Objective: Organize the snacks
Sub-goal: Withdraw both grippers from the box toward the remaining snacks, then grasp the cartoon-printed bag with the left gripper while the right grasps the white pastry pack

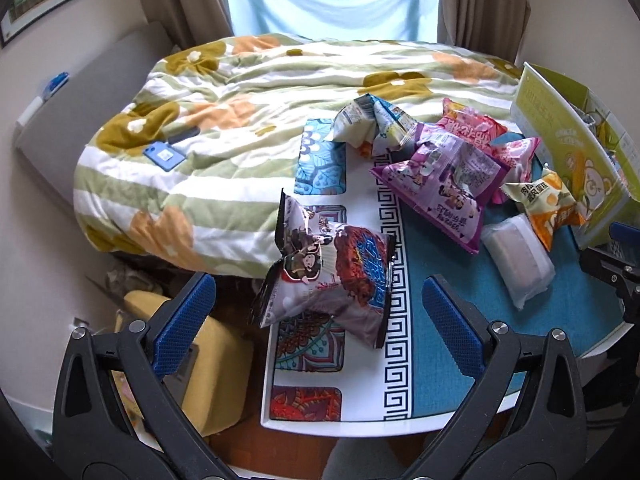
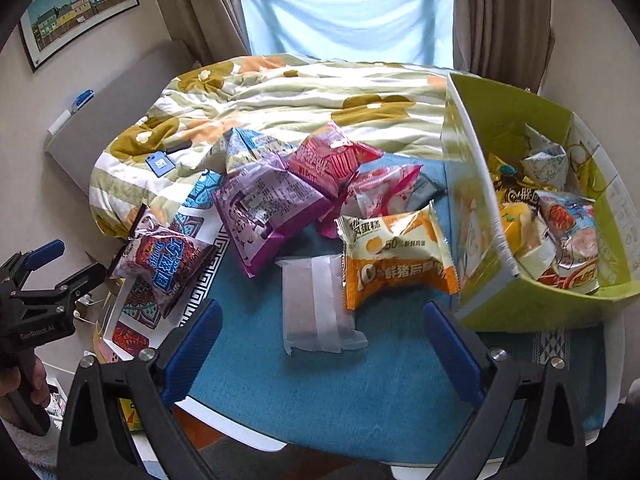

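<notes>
Both tongs spread, empty: left gripper (image 1: 320, 312), right gripper (image 2: 322, 336). Loose snack packets (image 2: 394, 252) at 12 o'clock on table (image 2: 320, 400); box (image 2: 560, 300) at 2 o'clock. Risk: dark packet (image 1: 332, 268) overhanging table edge, easily knocked off.

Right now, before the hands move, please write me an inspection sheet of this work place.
Surface: table with a blue patterned cover, against a bed.
Job's things: green box at the right, already partly filled; loose packets on the table: orange packet, purple packet, dark packet, clear wrapped bar, pink ones behind.
Clutter: blue phone on the quilt.
Grippers: left gripper open, empty; right gripper open, empty.
Cables: nothing seen.
Surroundings: window curtains, framed picture.
</notes>
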Tool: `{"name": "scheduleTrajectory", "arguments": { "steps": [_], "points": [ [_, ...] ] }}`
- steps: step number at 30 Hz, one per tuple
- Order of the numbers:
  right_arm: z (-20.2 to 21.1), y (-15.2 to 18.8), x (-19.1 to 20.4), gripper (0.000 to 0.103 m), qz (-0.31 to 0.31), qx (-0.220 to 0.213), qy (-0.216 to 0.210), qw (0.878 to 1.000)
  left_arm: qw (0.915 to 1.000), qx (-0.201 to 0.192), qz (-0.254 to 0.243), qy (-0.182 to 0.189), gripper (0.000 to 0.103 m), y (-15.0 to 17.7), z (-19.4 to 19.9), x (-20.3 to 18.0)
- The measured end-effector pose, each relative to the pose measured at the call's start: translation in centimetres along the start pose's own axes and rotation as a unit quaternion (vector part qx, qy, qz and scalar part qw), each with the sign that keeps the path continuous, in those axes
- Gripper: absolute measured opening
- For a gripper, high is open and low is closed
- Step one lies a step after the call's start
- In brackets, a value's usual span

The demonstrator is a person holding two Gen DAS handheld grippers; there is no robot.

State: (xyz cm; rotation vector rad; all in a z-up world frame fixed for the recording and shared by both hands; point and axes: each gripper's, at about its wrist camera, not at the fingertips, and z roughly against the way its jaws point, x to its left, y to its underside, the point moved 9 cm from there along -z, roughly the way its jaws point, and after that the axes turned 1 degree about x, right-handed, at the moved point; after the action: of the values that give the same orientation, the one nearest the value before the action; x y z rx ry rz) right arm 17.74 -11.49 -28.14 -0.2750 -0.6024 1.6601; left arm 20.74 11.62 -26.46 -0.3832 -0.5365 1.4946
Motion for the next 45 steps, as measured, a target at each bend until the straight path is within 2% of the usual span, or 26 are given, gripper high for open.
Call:
{"name": "scheduleTrajectory", "arguments": {
  "steps": [9, 15, 18, 19, 21, 29, 37, 41, 43, 45],
  "points": [
    [-5.8, 1.5, 0.5, 0.100, -0.023, 0.034, 0.029, 0.999, 0.9981, 0.045, -0.025, 0.032, 0.102, 0.6, -6.4, -0.1],
    [-8.0, 2.2, 0.2, 0.100, -0.024, 0.047, 0.042, 0.998, 0.9965, 0.052, -0.040, 0.051, 0.102, 1.0, -7.9, -0.9],
    [-8.7, 2.6, 0.0, 0.100, -0.026, 0.051, 0.047, 0.997, 0.9960, 0.054, -0.042, 0.058, 0.093, 0.9, -8.3, -1.0],
    [-8.8, 2.8, -0.1, 0.100, -0.025, 0.053, 0.048, 0.997, 0.9957, 0.056, -0.043, 0.060, 0.085, 0.9, -8.4, -1.0],
    [-9.2, 3.0, -0.2, 0.100, -0.025, 0.056, 0.050, 0.997, 0.9946, 0.062, -0.047, 0.068, 0.079, 1.0, -8.7, -1.2],
    [-10.0, 2.9, -0.1, 0.100, -0.006, 0.055, 0.058, 0.997, 0.9933, 0.052, -0.072, 0.075, 0.071, 1.1, -8.5, -1.7],
    [-11.6, 2.4, 0.8, 0.099, 0.013, 0.067, 0.061, 0.996, 0.9917, 0.060, -0.070, 0.090, 0.071, 1.9, -8.0, -1.6],
    [-12.5, 2.4, 1.5, 0.089, 0.017, 0.074, 0.058, 0.995, 0.9912, 0.062, -0.071, 0.093, 0.071, 2.2, -7.8, -1.7],
    [-12.9, 2.5, 1.7, 0.088, 0.015, 0.076, 0.062, 0.995, 0.9911, 0.061, -0.072, 0.094, 0.071, 2.2, -7.7, -1.7],
    [-13.0, 2.7, 2.0, 0.078, 0.018, 0.078, 0.067, 0.995, 0.9911, 0.061, -0.071, 0.095, 0.071, 2.2, -7.7, -1.7]
  ]
}}
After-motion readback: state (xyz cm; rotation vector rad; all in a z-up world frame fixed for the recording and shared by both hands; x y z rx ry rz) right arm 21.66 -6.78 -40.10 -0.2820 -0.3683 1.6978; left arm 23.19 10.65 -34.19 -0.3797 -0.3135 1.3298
